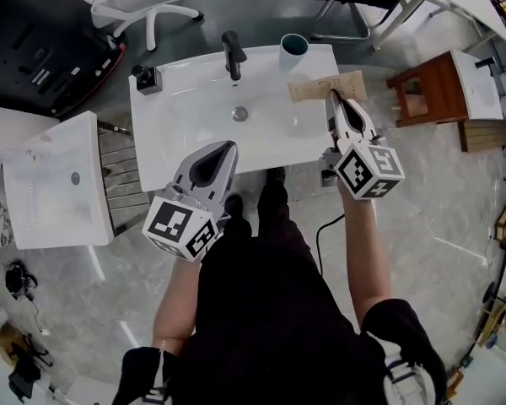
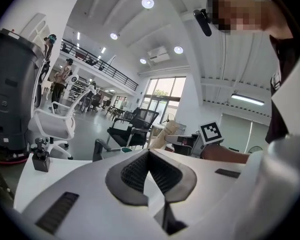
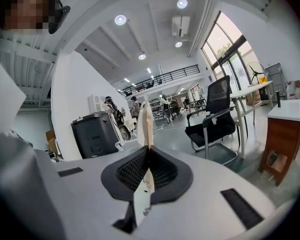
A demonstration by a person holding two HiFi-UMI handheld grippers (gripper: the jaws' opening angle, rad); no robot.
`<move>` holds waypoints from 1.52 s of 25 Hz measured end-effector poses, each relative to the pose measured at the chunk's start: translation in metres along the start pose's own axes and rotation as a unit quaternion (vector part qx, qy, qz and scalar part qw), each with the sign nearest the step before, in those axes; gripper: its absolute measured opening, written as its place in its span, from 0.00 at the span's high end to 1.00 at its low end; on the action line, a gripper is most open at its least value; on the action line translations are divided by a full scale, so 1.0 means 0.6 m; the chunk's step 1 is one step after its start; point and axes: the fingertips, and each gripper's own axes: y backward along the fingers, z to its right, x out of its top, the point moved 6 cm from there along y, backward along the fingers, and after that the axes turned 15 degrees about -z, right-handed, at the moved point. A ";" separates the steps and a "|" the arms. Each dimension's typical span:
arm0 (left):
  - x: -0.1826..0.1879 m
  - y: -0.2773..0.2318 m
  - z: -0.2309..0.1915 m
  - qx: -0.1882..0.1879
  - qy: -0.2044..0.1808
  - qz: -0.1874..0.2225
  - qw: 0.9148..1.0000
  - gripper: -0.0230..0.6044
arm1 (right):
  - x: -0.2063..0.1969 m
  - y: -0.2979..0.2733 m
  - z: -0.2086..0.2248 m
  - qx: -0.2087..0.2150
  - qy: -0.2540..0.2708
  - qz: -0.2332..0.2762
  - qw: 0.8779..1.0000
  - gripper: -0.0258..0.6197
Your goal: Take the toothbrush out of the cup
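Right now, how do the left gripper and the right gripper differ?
The right gripper has its fingers shut on a flat beige packet; the left gripper has them shut on nothing. The right gripper is close to the cup; the left gripper is farther away. Both are white.

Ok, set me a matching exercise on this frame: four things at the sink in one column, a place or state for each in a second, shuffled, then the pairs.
Things
1. cup
2. faucet
3. tan pack
4. wooden stool

Places or states
A. clamped in the right gripper
B. stands off the sink, to its right
C. on the sink's far right corner
D. middle of the sink's far edge

Pairs: 1-C, 2-D, 3-A, 4-B
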 end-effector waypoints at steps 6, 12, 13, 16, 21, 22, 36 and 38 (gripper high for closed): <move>0.002 0.026 0.010 -0.041 -0.028 0.005 0.999 0.94 | -0.033 0.074 -0.053 -0.006 -0.019 0.024 1.000 0.91; 0.007 0.032 0.029 -0.086 -0.055 0.008 0.995 0.94 | -0.049 0.148 -0.108 -0.011 0.012 0.054 0.998 0.91; 0.009 0.032 0.033 -0.094 -0.060 0.007 0.994 0.94 | -0.053 0.161 -0.115 -0.015 0.013 0.059 0.998 0.91; 0.012 0.031 0.047 -0.113 -0.072 0.005 0.991 0.94 | -0.064 0.198 -0.126 -0.034 0.014 0.074 0.997 0.91; 0.010 0.028 0.057 -0.126 -0.083 0.002 0.989 0.94 | -0.091 0.239 -0.132 -0.049 0.012 0.088 0.995 0.91; 0.009 0.028 0.060 -0.128 -0.084 0.000 0.988 0.94 | -0.096 0.246 -0.132 -0.047 0.011 0.090 0.995 0.91; 0.003 0.024 0.089 -0.132 -0.103 -0.013 0.986 0.94 | -0.119 0.286 -0.137 -0.021 0.018 0.082 0.996 0.91; 0.000 0.023 0.088 -0.141 -0.099 -0.013 0.985 0.94 | -0.122 0.285 -0.139 -0.022 0.018 0.078 0.997 0.91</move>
